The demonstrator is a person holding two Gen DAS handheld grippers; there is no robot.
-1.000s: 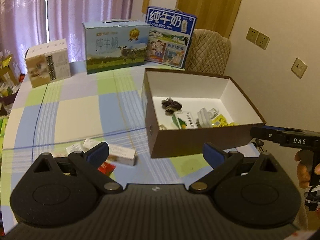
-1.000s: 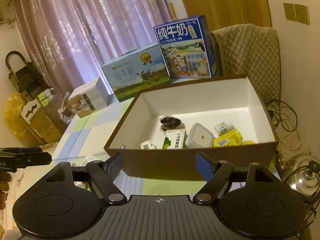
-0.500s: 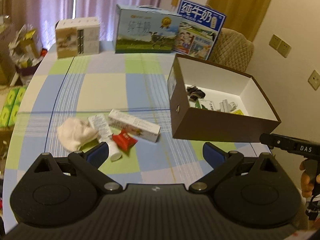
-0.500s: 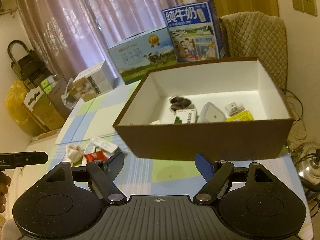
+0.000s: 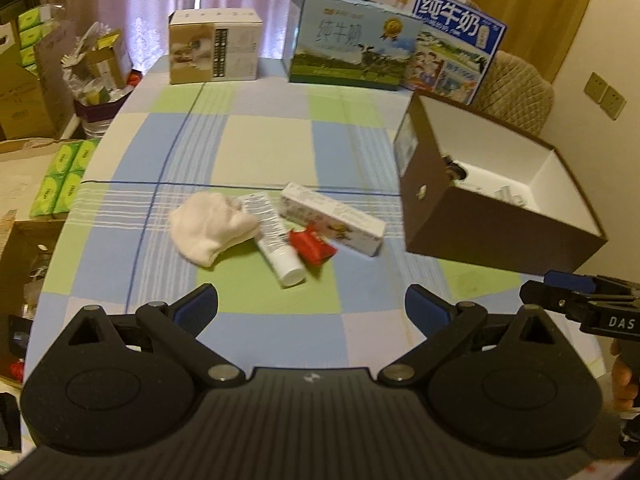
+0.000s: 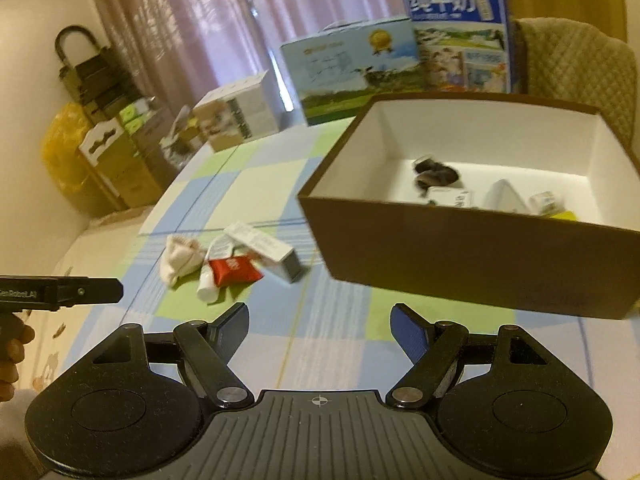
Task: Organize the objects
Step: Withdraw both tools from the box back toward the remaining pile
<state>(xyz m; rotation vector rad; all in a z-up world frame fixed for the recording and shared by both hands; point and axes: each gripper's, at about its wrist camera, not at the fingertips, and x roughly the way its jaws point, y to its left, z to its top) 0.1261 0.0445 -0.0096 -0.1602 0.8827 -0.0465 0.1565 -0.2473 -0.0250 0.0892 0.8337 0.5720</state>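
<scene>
Here: checked table [image 5: 264,140]; brown box [image 5: 472,232] at two o'clock, small items inside; at twelve o'clock, white sock [image 5: 208,228], carton [image 5: 332,220], tube [image 5: 276,240], red packet [image 5: 312,245] clustered, touching. Left gripper [image 5: 311,306] gaping wide, empty; right gripper [image 6: 319,320] likewise.
</scene>
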